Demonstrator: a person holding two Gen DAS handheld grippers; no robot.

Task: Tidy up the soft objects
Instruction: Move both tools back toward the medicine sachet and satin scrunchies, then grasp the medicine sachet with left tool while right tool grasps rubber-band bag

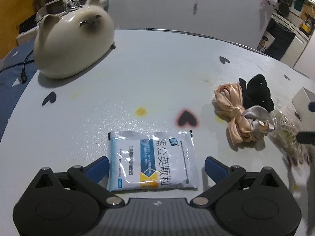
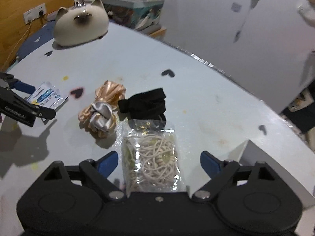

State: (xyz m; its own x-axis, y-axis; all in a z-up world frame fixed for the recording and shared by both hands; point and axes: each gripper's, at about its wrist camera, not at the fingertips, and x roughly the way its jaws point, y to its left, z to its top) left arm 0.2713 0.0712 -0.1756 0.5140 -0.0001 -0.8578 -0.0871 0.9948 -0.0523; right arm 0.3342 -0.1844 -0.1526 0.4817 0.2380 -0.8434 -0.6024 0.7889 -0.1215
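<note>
A white and blue medicine sachet (image 1: 152, 160) lies flat on the pale table (image 1: 137, 74), between the wide-open fingers of my left gripper (image 1: 155, 167). It also shows in the right wrist view (image 2: 47, 97). My right gripper (image 2: 159, 162) is open around a clear bag of beige elastic bands (image 2: 152, 161). Just beyond the bag lie a peach and silver satin scrunchie (image 2: 104, 108) and a black fabric band (image 2: 146, 103). In the left wrist view the scrunchie (image 1: 236, 114), the black band (image 1: 256, 92) and the bag (image 1: 285, 131) lie at the right.
A cream ceramic cat figure (image 1: 74, 43) stands at the table's far left, also in the right wrist view (image 2: 81, 25). A white box (image 2: 275, 167) sits at the right front edge. Black heart marks (image 1: 187, 119) dot the table. The left gripper's body (image 2: 21, 106) shows at the left.
</note>
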